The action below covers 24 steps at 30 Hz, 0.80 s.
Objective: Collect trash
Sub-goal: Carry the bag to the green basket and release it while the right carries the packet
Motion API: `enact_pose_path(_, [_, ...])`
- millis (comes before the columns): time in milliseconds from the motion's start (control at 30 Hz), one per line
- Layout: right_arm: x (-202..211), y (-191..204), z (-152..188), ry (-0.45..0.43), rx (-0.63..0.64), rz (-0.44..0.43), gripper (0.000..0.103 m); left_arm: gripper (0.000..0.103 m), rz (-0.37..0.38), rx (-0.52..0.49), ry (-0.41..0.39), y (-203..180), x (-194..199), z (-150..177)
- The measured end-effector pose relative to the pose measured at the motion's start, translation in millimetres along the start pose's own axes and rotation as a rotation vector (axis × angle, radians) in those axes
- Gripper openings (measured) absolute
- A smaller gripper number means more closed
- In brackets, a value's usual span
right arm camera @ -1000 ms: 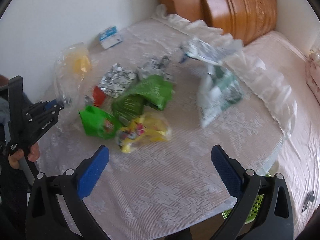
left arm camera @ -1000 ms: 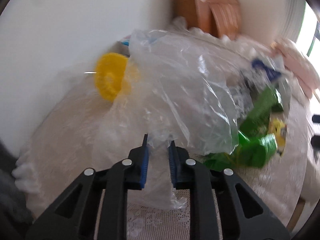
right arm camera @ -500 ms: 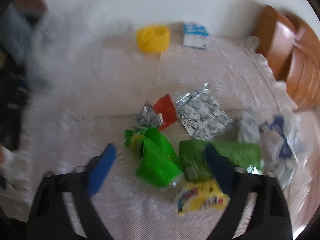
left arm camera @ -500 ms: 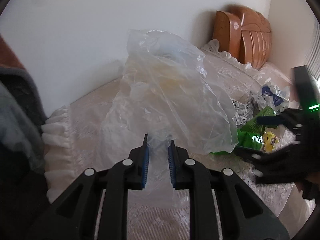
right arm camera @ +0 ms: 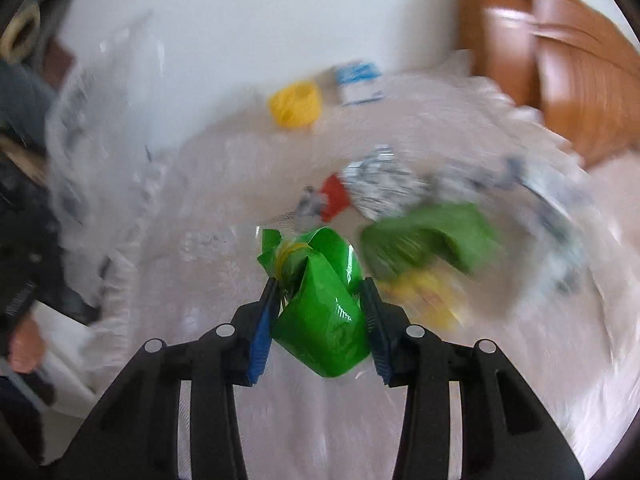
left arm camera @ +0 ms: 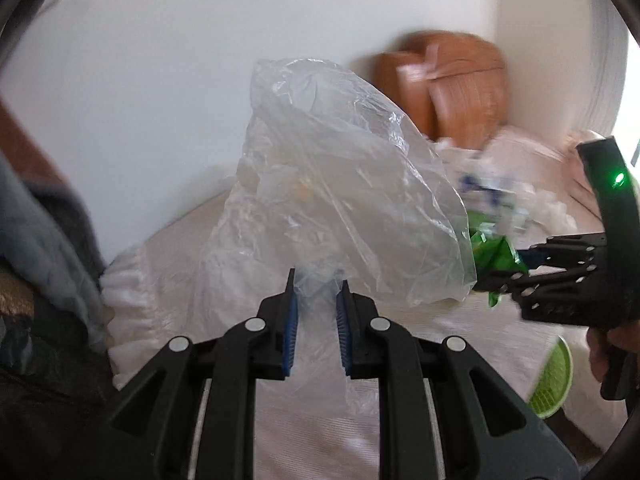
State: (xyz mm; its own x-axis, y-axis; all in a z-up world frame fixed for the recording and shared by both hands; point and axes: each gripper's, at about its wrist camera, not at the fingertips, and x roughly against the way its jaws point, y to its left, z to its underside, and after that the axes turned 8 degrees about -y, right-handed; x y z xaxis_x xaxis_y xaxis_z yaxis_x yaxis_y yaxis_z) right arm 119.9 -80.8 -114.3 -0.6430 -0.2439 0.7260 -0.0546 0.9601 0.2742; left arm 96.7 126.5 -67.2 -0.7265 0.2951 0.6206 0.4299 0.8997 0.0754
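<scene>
Change: right hand-held gripper [right arm camera: 318, 312], wide open a second earlier, had closed on green wrapper [right arm camera: 320, 320].
Left hand-held gripper [left arm camera: 316, 312]: pinched clear plastic bag [left arm camera: 340, 200].
Handling: wrapper light, crinkly, slippery; grip mid-body.

Black tongs [left arm camera: 316, 292], blue ribbed pads [left arm camera: 289, 328], silver rivets

green wrapper [right arm camera: 324, 312] | clear plastic bag [left arm camera: 340, 200] | yellow roll [right arm camera: 295, 104] — white lace tablecloth [right arm camera: 460, 380]
</scene>
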Motion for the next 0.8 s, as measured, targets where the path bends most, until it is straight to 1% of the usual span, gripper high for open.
enact_pose_path(33, [13.6,-9.9,4.9,-0.017,-0.024,0.009,0.042,0.017,0.037,-0.025,-0.009,-18.3,7.2,-1.9])
enact_pose_path(67, [39.0,-26.4,16.6,-0.043,-0.059,0.035,0.042,0.017,0.062,-0.041,-0.014,-31.5,11.3,-3.4])
enact_pose_path(133, [79.7,-53.0,38.9,-0.075,-0.109,0.099,0.042,0.017,0.136,-0.088,-0.021,-74.4,21.6,-4.7])
enact_pose_path(200, [132.9,-88.1,70.7,-0.11,-0.175,0.195,0.042,0.017,0.216,-0.131,-0.016,-120.7,28.9,-3.8])
enact_pose_path(233, [157.3,-106.0,87.2,-0.123,-0.21,0.247,0.042,0.017,0.261,-0.145,-0.009,-144.1,31.8,-2.6])
enact_pose_path(267, [173.6,-118.4,99.7,-0.127,-0.234,0.286,0.042,0.017,0.33,-0.162,0.005,-173.8,34.6,-0.3])
enact_pose_path(300, [192.5,-132.2,115.0,-0.13,-0.261,0.339,0.042,0.017,0.366,-0.174,0.016,-191.9,35.6,1.4])
enact_pose_path(333, [215.0,-148.2,133.4,-0.136,-0.291,0.404,0.042,0.017,0.412,-0.197,0.034,-221.2,36.7,5.2])
enact_pose_path(367, [228.3,-157.5,146.2,-0.14,-0.311,0.439,0.042,0.017,0.436,-0.211,0.041,-235.5,37.4,7.6])
enact_pose_path(467, [274.0,-194.0,190.5,-0.164,-0.418,0.519,0.042,0.017,0.542,-0.28,0.095,-305.2,34.6,23.3])
enact_pose_path(533, [294.1,-213.9,211.5,-0.179,-0.482,0.551,0.042,0.017,0.589,-0.309,0.146,-337.1,26.4,34.2])
enact_pose_path(600, [308.9,-225.3,228.3,-0.187,-0.524,0.571,0.043,0.017,0.609,-0.35,0.188,-369.7,14.8,46.1])
enact_pose_path(700, [325.5,-242.3,251.4,-0.189,-0.571,0.588,0.044,0.017,0.615,-0.405,0.244,-411.4,-6.2,65.0])
enact_pose_path(800, [331.1,-254.3,269.4,-0.177,-0.596,0.596,0.044,0.017,0.619,-0.431,0.3,-438.6,-27.0,82.7])
